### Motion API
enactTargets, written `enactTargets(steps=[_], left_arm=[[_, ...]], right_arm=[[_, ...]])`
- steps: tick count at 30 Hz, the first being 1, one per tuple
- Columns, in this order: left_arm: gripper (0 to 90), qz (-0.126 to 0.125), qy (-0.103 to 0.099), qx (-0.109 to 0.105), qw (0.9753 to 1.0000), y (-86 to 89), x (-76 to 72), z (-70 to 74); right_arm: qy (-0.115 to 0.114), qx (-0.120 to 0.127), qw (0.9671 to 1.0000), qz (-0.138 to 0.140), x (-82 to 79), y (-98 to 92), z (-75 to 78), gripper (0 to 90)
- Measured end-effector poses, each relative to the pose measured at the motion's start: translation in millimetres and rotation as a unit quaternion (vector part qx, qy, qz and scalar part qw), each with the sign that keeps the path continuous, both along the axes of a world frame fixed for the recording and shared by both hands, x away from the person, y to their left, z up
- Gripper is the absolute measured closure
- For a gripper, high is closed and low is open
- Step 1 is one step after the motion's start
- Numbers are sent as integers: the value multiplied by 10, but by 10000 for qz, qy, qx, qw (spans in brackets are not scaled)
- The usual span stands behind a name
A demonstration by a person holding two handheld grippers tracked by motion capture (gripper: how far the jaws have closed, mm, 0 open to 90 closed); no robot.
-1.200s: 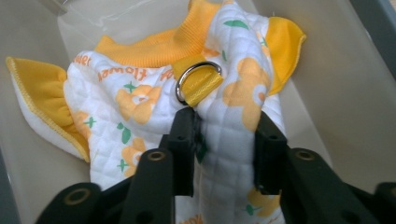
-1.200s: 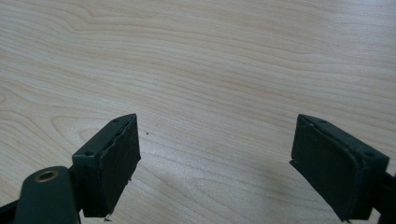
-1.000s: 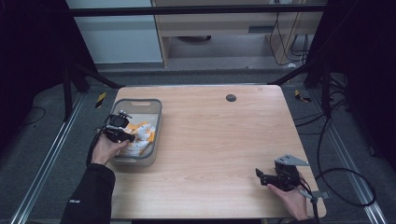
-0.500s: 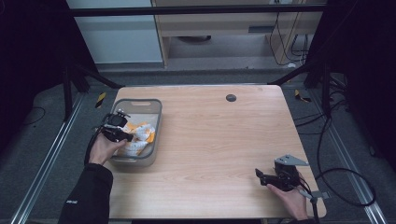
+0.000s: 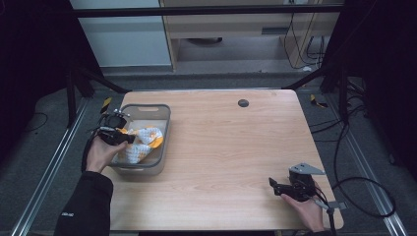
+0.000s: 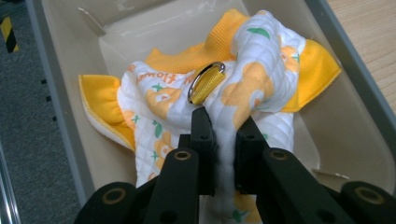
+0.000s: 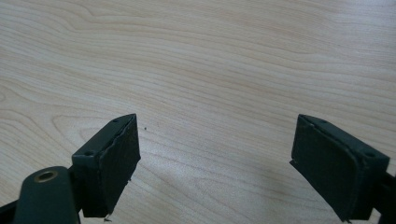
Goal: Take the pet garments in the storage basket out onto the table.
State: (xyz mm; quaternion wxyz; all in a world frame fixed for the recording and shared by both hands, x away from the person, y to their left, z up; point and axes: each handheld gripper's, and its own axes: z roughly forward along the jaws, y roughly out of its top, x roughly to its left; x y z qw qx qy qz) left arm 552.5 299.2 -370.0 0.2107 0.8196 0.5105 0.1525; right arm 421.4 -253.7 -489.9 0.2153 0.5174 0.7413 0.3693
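The left hand-held gripper (image 6: 223,126) is squeezed tight on a fold of the cloth (image 6: 243,88), which lies bunched in the grey bin (image 5: 162,118) at the left of the desk (image 5: 236,147). Its own view shows a gold ring (image 6: 206,82) on the cloth, too small to tell from above. The right hand-held gripper (image 7: 215,154) is wide open and holds nothing, low over bare wood near the desk's right front corner.
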Motion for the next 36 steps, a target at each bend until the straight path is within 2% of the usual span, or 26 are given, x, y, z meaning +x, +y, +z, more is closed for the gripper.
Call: enactTargets(steps=[7, 12, 19, 36], left_arm=[[814, 6, -174, -118, 9998, 20, -38, 136], [815, -26, -260, -79, 9996, 21, -72, 243], [816, -42, -491, -101, 9987, 43, -139, 448], [816, -348, -683, -99, 9970, -42, -303, 665]], right_arm=[[-10, -1, 10000, -12, -1, -4, 1, 151], [-6, 8, 10000, -10, 0, -1, 0, 151], [-21, 4, 10000, -13, -2, -2, 4, 151], [-71, 32, 10000, -42, -12, -3, 21, 150]])
